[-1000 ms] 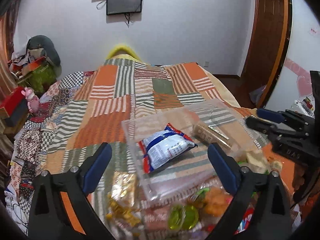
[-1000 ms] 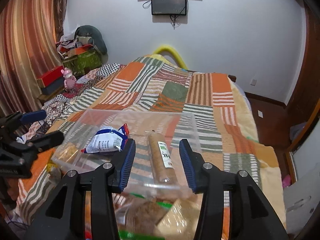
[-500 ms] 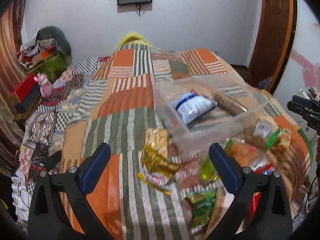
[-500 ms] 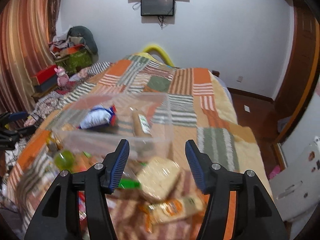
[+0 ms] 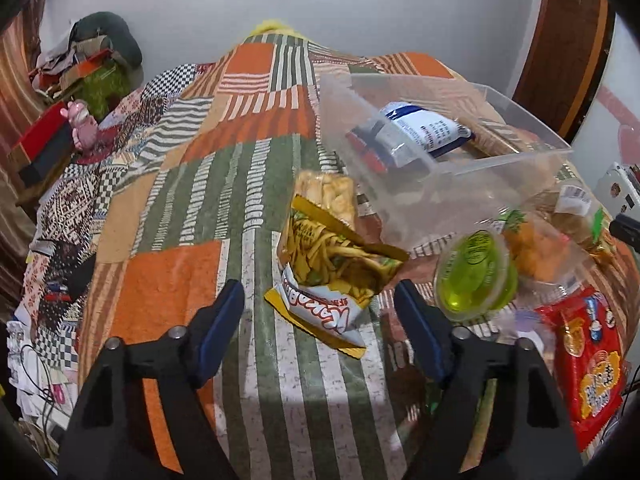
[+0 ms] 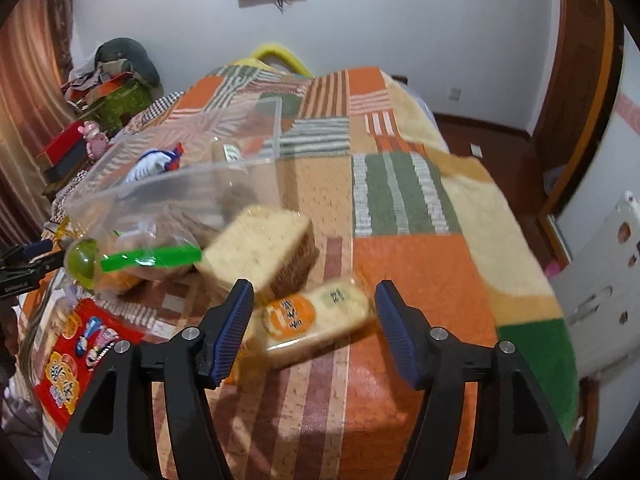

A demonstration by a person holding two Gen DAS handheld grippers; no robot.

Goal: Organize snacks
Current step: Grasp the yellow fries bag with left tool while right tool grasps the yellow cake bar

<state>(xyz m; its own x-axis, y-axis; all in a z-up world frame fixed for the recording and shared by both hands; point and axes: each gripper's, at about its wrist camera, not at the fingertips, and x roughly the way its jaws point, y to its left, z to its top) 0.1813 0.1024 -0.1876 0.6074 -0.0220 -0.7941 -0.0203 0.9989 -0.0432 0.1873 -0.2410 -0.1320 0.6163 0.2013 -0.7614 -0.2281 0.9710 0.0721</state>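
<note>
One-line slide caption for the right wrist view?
Open right gripper lines up on an orange-labelled cracker pack beside the bread.

Soft indoor light is falling evenly from above, keeping both views fairly bright while the black fisheye corners are closing in. The white wall (image 5: 400, 20) is bowing at the top of the frame, and the wooden door (image 6: 580, 60) is curving along the right edge. Dark shadows are pooling on the patchwork blanket (image 5: 168, 208) just under the left gripper (image 5: 320, 312). In the right view, motion blur is smearing the bread loaf (image 6: 260, 248) and the orange-label packet (image 6: 312, 316) (its print is unreadable). The clear bin (image 5: 440, 184) is catching faint glare at centre right.
</note>
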